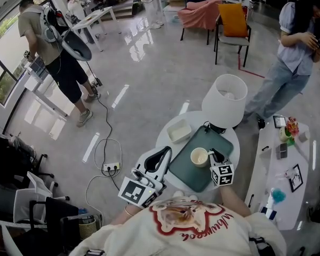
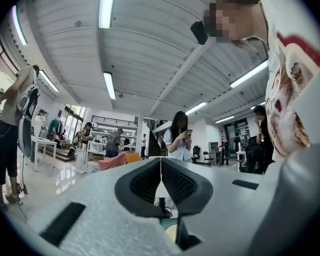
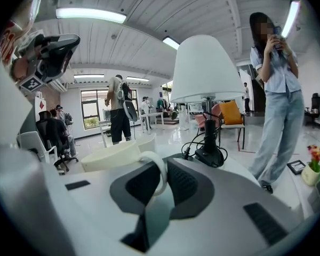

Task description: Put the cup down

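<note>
White table [image 1: 165, 144] bore a green tray [image 1: 192, 177], your right gripper [image 1: 213, 154] clamped the handle of the cup [image 1: 199, 157] at the tray's middle, your left gripper [image 1: 164, 152] hung left of the tray, jaws together.

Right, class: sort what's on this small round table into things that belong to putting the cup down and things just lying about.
Belong to the job: cup, its handle gripped by the right gripper; green tray beneath it.

Just lying about: lamp; white dish. The left gripper, shut on nothing, is idle.
</note>
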The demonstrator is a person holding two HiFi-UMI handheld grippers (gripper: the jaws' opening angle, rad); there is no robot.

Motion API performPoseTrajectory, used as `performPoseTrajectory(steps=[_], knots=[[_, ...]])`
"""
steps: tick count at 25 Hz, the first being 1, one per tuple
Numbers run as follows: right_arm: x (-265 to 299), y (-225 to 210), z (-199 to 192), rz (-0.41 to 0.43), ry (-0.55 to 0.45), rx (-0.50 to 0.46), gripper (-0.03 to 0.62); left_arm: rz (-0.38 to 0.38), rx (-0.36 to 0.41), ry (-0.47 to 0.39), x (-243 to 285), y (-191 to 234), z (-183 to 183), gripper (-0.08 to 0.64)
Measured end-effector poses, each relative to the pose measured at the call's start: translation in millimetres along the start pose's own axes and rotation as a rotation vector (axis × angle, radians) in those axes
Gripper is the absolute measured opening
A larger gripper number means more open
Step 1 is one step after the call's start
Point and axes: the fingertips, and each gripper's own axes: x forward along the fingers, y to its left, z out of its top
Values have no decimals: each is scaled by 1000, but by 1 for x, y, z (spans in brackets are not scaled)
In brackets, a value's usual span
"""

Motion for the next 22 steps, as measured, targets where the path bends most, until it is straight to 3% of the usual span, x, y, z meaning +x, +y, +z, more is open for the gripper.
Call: performPoseTrajectory(steps=[15, 22], knots=[[10, -5, -7, 2, 38, -21, 52, 11, 26, -8, 2, 10, -2, 17], [10, -5, -19, 11, 73, -47, 52, 9, 2, 7, 5, 6, -1, 17]])
